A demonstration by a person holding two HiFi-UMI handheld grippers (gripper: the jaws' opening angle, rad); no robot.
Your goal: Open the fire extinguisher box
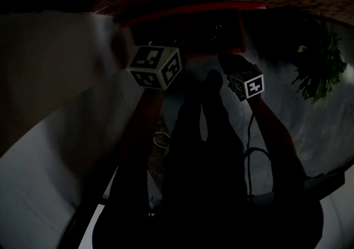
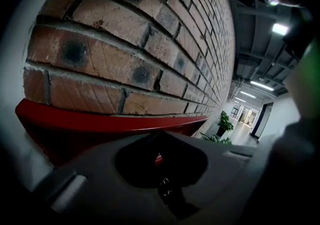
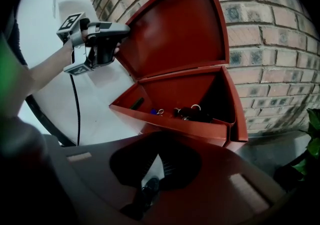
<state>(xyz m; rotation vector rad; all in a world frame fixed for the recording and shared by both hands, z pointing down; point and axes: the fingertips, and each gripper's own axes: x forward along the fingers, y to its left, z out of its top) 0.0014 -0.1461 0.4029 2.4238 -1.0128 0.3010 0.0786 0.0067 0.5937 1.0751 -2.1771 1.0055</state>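
The red fire extinguisher box [image 3: 176,128] stands against a brick wall with its lid [image 3: 175,29] swung up and back. Dark extinguisher tops with metal rings [image 3: 192,113] show inside. My left gripper [image 3: 121,30] is at the lid's left edge, and its marker cube [image 1: 155,66] shows in the dim head view. In the left gripper view its jaws [image 2: 160,136] meet just under the red lid edge [image 2: 115,123]; I cannot tell whether they pinch it. My right gripper [image 3: 160,138] hangs in front of the box, jaws together and holding nothing.
The brick wall [image 2: 125,44] fills the space behind the box. A potted plant [image 1: 321,68] stands to the right. A black cable [image 3: 77,99] hangs from the left gripper. A lit corridor [image 2: 250,114] runs off beyond the box.
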